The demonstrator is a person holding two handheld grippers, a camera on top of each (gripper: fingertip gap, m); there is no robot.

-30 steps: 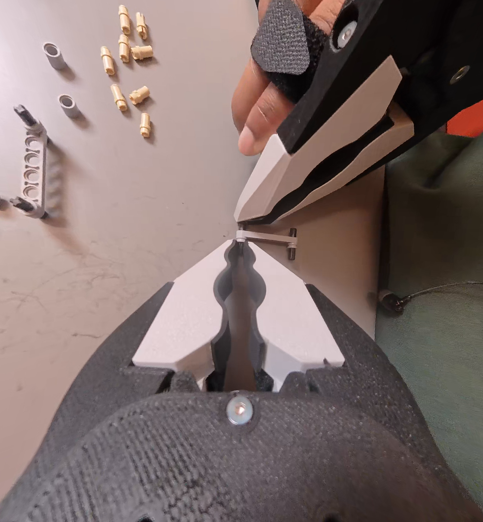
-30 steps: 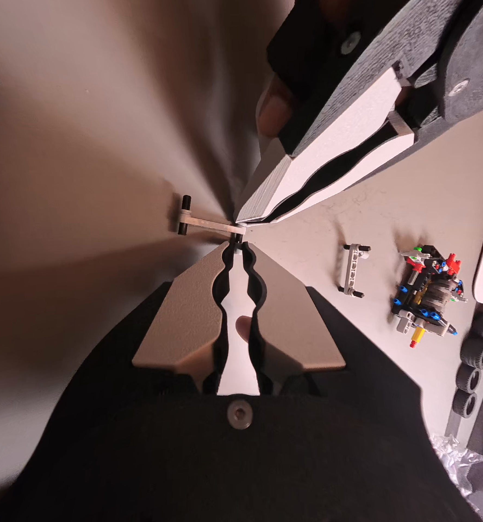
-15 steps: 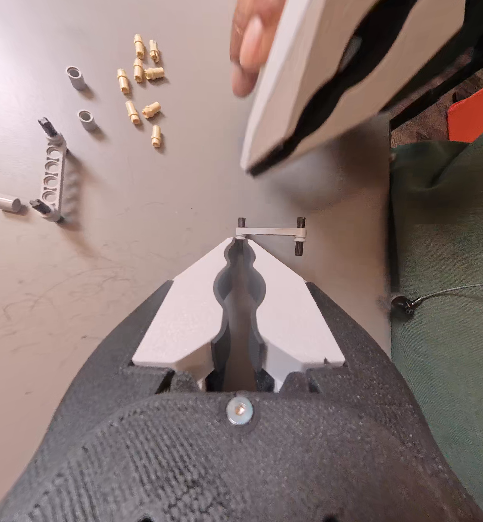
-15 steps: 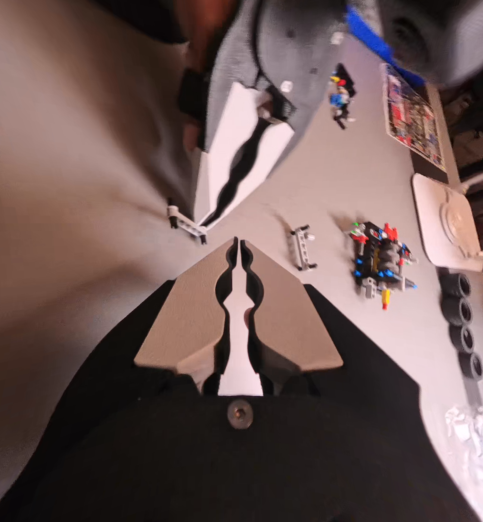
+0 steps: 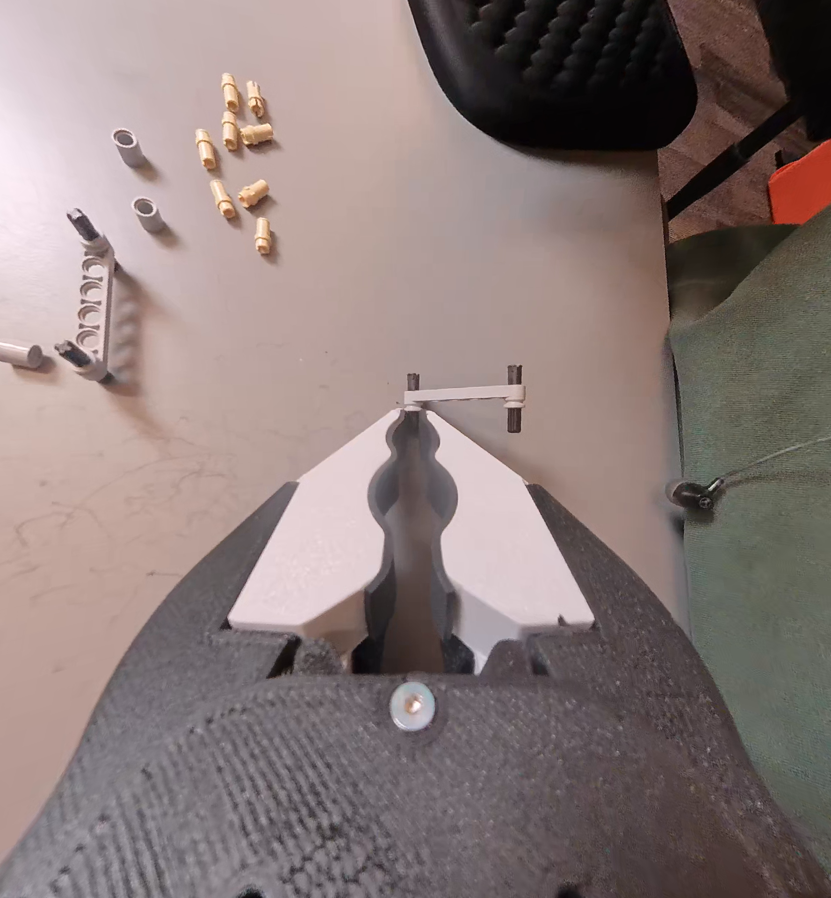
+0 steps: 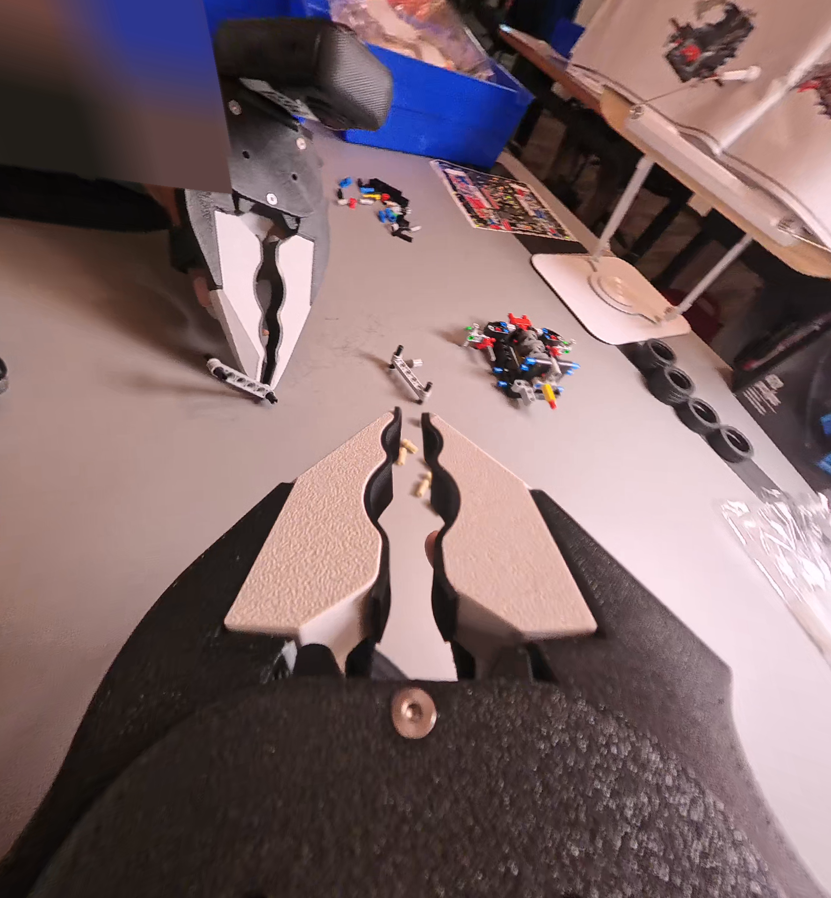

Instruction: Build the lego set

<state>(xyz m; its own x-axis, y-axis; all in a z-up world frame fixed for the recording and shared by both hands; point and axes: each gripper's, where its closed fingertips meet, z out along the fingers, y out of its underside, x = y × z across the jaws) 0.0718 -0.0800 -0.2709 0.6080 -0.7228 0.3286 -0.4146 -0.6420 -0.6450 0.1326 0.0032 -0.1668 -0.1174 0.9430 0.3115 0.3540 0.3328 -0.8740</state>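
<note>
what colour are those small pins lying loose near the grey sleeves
Tan, a pale beige, on the small pins; clearest in the left wrist view.

Left wrist view: camera close above the worktop (image 5: 403, 243), looking steeply down along its tongs (image 5: 414, 409). Right wrist view: camera higher, facing obliquely across the worktop (image 6: 525, 486). Both views share the grey beam (image 5: 464, 391) (image 6: 241, 381) and the tan pins (image 5: 238, 146) (image 6: 415, 466).
</note>
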